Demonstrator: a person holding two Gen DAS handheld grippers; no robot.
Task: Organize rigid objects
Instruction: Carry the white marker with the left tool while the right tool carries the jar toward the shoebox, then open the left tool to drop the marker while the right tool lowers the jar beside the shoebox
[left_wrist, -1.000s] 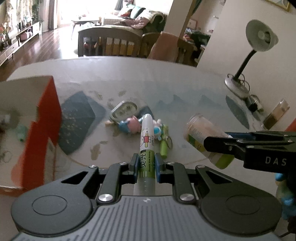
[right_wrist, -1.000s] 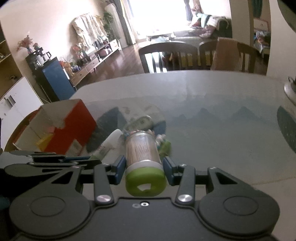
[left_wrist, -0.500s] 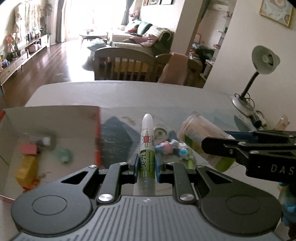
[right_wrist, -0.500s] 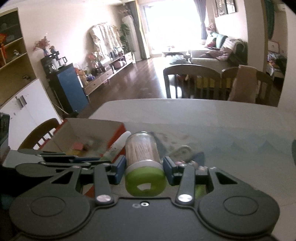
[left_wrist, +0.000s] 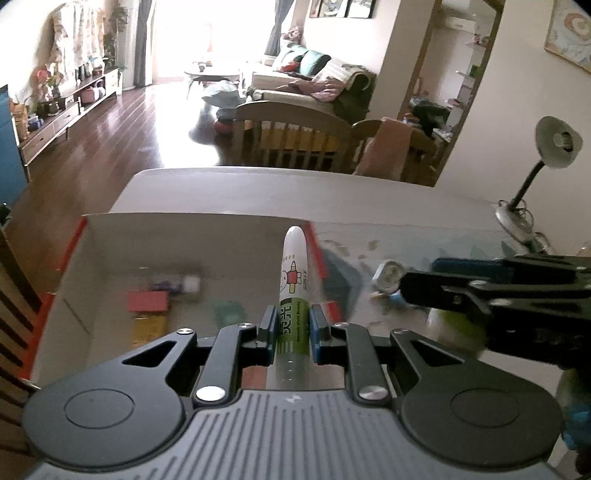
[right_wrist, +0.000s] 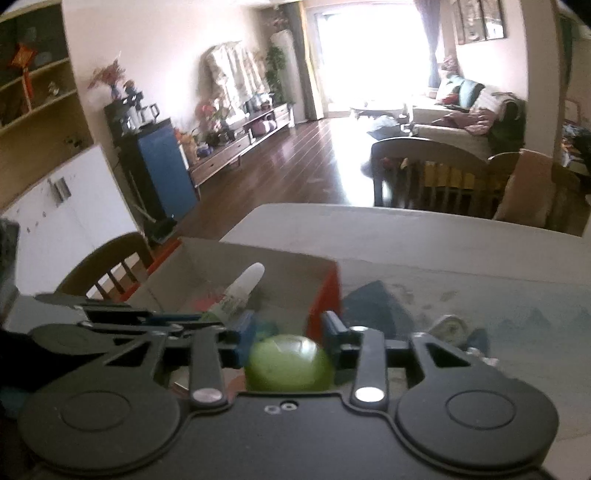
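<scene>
In the left wrist view the open box fills the left and centre of the frame. The left gripper is clamped narrow on a white-and-green pen. The pen's long axis runs straight up the frame, its tip level with the box's right wall. Judged from this, a small shift to frame left would carry it over the inside, so this hand is the nearer. In the right wrist view the box's red wall stands straight ahead of the right gripper. Its jaws have just been closing around the blurred green cap of a jar. Whether the pads grip it I cannot tell.
</scene>
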